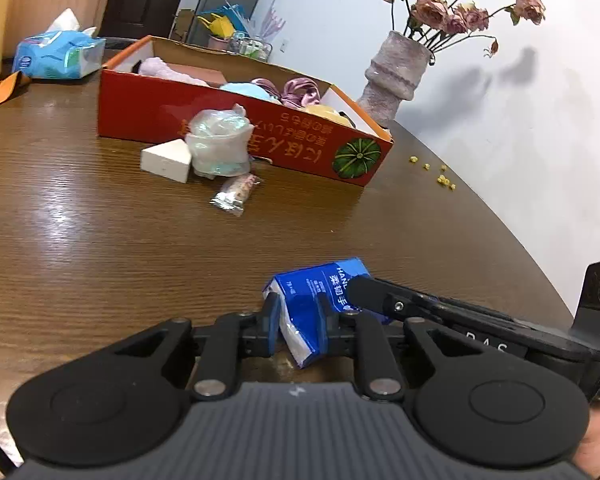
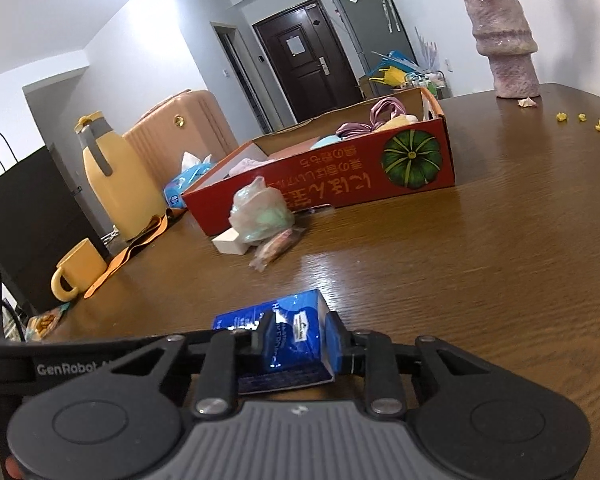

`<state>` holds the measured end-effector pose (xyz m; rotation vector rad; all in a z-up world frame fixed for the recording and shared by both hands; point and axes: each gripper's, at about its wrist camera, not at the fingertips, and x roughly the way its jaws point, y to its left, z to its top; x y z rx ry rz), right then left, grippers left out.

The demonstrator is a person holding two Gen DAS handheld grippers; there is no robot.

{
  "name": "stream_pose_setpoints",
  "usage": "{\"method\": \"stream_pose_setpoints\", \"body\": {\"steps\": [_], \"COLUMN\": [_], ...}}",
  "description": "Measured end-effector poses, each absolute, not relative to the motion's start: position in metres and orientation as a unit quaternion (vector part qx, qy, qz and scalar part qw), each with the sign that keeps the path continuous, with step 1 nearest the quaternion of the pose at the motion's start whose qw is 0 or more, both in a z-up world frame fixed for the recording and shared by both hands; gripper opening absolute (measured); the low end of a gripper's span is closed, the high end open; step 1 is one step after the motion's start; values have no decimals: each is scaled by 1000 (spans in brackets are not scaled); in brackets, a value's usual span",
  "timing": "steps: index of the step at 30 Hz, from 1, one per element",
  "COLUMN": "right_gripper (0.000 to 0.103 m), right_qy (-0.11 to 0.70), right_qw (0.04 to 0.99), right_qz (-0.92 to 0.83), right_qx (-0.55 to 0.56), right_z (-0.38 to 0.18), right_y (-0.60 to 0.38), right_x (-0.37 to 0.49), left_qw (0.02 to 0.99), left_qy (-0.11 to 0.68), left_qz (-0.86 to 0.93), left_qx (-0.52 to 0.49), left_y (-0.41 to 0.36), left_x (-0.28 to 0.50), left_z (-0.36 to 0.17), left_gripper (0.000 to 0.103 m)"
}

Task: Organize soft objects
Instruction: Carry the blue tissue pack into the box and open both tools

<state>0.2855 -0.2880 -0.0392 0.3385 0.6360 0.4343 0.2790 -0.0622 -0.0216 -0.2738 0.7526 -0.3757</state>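
We see a pink textured vase (image 1: 394,76) of dried roses (image 1: 456,10) at the far edge of the brown wooden worktop (image 1: 100,240), with yellow crumbs (image 1: 440,176) scattered near it. At the worktop's other end stand a yellow jug (image 2: 112,184) and yellow mug (image 2: 76,272), and a dark door (image 2: 304,60) lies beyond.

tongs (image 1: 298,320): black linkage arms | blue pads | silver pivot screws | grey ribbed body | white "GenRobot" lettering

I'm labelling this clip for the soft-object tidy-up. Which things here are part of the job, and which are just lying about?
Part of the job:
- blue tissue pack, pinched by both the left gripper and the right gripper
- red box holding soft items
- bagged bundle
- white wedge sponge
- small wrapped packet

Lying about:
- vase
- yellow mug
- yellow jug
- yellow crumbs
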Motion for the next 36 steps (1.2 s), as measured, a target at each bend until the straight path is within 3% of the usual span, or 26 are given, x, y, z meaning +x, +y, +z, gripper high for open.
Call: {"method": "stream_pose_setpoints", "body": {"steps": [9, 19, 27, 36], "right_gripper": [23, 23, 23, 22], "right_qy": [259, 232, 298, 337], "right_qw": [933, 942, 935, 924], "right_qz": [198, 200, 166, 180], "right_qx": [149, 136, 95, 22], "right_z": [0, 55, 27, 18], "right_y": [-292, -306, -299, -276], "right_x": [303, 465, 583, 609], "left_qw": [921, 925, 906, 900], "left_qy": [314, 291, 368, 389], "left_qz": [-200, -196, -180, -180], "left_qx": [-119, -147, -108, -77], "left_y": [-70, -79, -106, -93], "left_x": [313, 477, 592, 602], "left_z": [20, 66, 34, 7], "left_gripper": [18, 18, 18, 19]}}
